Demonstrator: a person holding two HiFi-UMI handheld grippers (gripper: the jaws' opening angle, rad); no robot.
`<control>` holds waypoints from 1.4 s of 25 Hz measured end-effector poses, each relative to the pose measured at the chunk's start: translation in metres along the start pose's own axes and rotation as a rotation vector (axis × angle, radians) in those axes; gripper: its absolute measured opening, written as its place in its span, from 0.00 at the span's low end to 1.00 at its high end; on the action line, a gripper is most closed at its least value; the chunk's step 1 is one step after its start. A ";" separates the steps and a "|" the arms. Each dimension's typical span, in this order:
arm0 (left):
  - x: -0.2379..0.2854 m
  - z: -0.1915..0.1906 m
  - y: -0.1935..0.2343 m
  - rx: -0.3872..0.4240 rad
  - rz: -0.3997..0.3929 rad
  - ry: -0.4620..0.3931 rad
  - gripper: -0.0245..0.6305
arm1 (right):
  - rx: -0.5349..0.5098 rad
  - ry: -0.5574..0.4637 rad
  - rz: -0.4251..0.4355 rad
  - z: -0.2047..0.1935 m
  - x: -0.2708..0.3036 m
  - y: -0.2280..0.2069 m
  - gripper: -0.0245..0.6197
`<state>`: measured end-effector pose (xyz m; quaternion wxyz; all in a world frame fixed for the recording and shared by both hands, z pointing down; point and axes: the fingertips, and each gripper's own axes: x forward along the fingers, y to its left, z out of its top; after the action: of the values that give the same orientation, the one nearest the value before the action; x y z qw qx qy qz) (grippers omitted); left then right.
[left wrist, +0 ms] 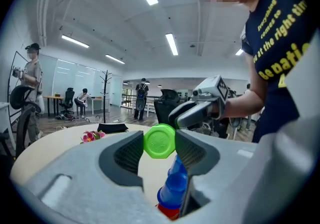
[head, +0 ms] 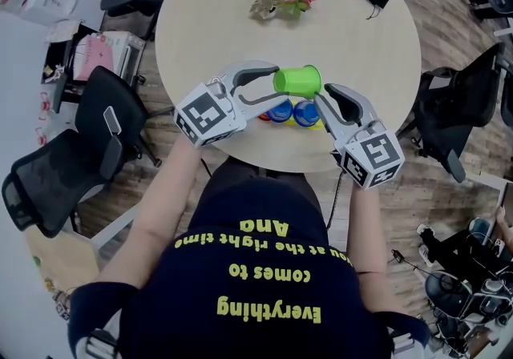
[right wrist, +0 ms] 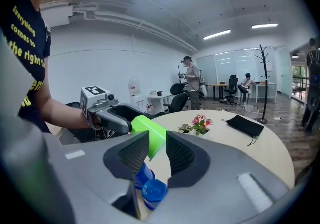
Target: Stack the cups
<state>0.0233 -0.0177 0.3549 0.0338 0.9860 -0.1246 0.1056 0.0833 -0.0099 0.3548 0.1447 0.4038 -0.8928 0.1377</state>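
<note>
Left claw (left wrist: pixel 159 144): you clench the green cup (left wrist: pixel 159 140) by its base, sideways above the blue cups (head: pixel 293 113).
Right claw (right wrist: pixel 157 149): released, jaws loosely astride the rim, probably to steady it.

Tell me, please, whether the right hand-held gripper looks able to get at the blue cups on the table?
Probably yes. The right hand-held gripper is open, with the blue cups just below its jaws; the green cup, gripped by the left hand-held gripper, sits higher and seems out of the way.
</note>
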 end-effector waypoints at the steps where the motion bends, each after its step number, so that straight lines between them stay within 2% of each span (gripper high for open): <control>1: 0.001 -0.002 -0.004 0.013 -0.007 0.019 0.35 | -0.037 0.004 0.002 0.003 -0.001 0.003 0.23; 4: 0.001 -0.006 -0.012 0.009 -0.025 0.046 0.35 | -0.154 0.025 0.038 0.010 -0.001 0.018 0.26; 7: -0.002 -0.004 -0.015 -0.005 -0.027 0.053 0.35 | -0.227 0.063 0.091 0.009 0.004 0.034 0.32; 10: -0.006 -0.001 -0.014 0.003 -0.020 0.078 0.35 | -0.329 0.119 0.098 0.001 0.010 0.043 0.38; 14: -0.006 -0.001 -0.021 0.025 -0.044 0.123 0.35 | -0.468 0.185 0.094 -0.009 0.017 0.051 0.42; 20: 0.001 0.011 -0.038 0.013 -0.104 0.110 0.35 | -0.559 0.230 0.097 -0.011 0.020 0.056 0.45; 23: 0.003 0.015 -0.040 0.023 -0.104 0.098 0.35 | -0.538 0.216 0.097 -0.012 0.020 0.055 0.44; 27: 0.002 0.018 -0.039 0.016 -0.094 0.067 0.35 | -0.454 0.176 0.103 -0.014 0.019 0.055 0.43; 31: -0.006 0.021 -0.025 -0.025 -0.029 0.012 0.35 | -0.353 0.150 0.068 -0.018 0.020 0.042 0.43; 35: -0.016 0.017 -0.003 -0.050 0.062 -0.001 0.35 | -0.191 0.051 0.028 -0.011 0.020 0.030 0.43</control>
<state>0.0126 -0.0122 0.3349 0.0551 0.9805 -0.1579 0.1030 0.0493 -0.0010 0.3685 0.2032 0.3720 -0.9035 0.0640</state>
